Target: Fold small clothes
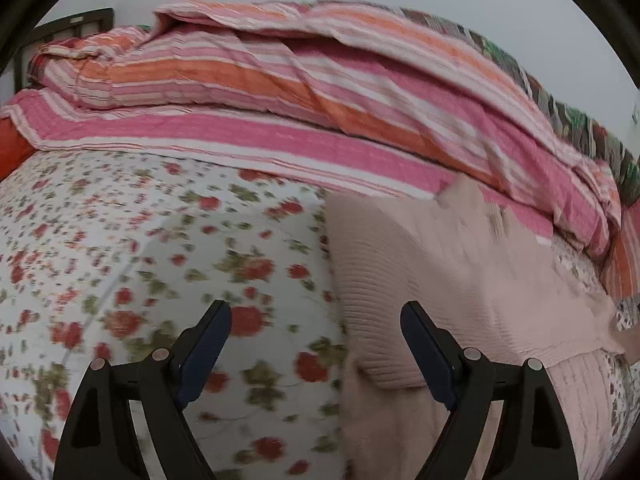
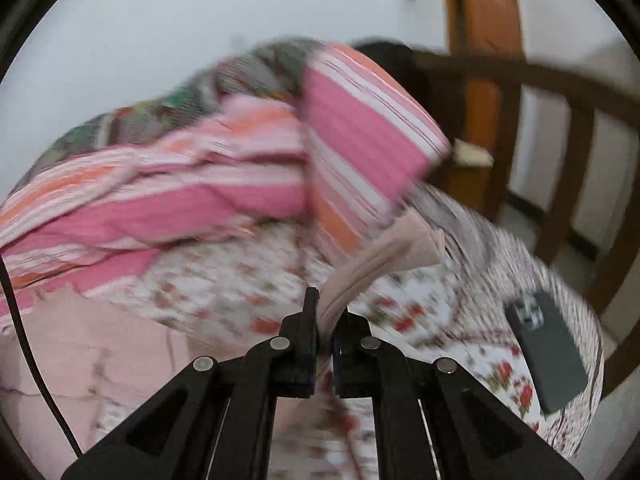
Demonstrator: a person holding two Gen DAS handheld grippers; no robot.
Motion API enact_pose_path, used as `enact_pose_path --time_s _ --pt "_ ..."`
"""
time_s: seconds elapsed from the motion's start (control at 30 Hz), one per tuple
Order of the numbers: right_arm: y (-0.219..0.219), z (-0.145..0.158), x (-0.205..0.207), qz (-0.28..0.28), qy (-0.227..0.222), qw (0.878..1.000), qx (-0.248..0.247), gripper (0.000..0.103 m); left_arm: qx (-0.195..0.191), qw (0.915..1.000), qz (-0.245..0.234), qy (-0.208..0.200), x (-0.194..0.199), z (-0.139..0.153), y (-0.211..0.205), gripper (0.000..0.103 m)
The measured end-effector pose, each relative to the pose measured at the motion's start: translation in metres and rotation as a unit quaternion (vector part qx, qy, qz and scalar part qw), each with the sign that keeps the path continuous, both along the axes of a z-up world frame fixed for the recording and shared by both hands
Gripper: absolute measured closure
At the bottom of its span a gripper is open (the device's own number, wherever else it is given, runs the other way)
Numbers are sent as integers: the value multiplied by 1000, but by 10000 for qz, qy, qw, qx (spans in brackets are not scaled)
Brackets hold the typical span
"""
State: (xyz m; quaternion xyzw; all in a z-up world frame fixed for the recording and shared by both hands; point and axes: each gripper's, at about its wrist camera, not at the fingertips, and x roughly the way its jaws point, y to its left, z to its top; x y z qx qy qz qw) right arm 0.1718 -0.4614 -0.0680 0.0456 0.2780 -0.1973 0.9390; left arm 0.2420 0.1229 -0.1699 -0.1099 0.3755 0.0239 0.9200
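A pale pink ribbed knit garment (image 1: 440, 280) lies on the flowered bed sheet (image 1: 160, 220), to the right in the left wrist view. My left gripper (image 1: 316, 312) hovers open over the garment's left edge, one finger above the sheet and the other above the knit, with nothing between them. In the right wrist view my right gripper (image 2: 326, 308) is shut on a strip of the same pink garment (image 2: 380, 256), which rises from the jaws up and to the right. The rest of the garment (image 2: 80, 352) lies flat at the lower left. The picture is blurred.
A bunched pink, orange and white striped quilt (image 1: 280, 80) fills the far side of the bed (image 2: 200, 184). A dark phone (image 2: 548, 352) lies on the sheet near the bed's right edge. A dark wooden bed rail (image 2: 560, 80) stands beyond. A black cable (image 2: 24, 320) hangs at the left.
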Motion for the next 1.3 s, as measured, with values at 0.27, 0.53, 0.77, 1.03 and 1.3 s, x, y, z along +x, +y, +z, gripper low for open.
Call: enact_pose_path --time_s 0.27,0.53,0.77,1.03,1.3 --pt "194 46 46 1572 -240 9869 -275 97 -160 9992 326 -155 -20 11 45 17" --pt "377 4 95 3035 202 9525 123 97 164 9973 645 -317 -29 20 75 17" --pt "440 -80 114 3932 1397 9040 934 68 158 9990 278 -323 -26 19 65 17" --pt "347 -69 90 3559 1109 9204 1180 57 -369 9987 -204 -286 -18 16 41 19" --pt "211 -74 60 2458 897 9614 847 51 -605 9949 -726 -348 -4 12 -4 22"
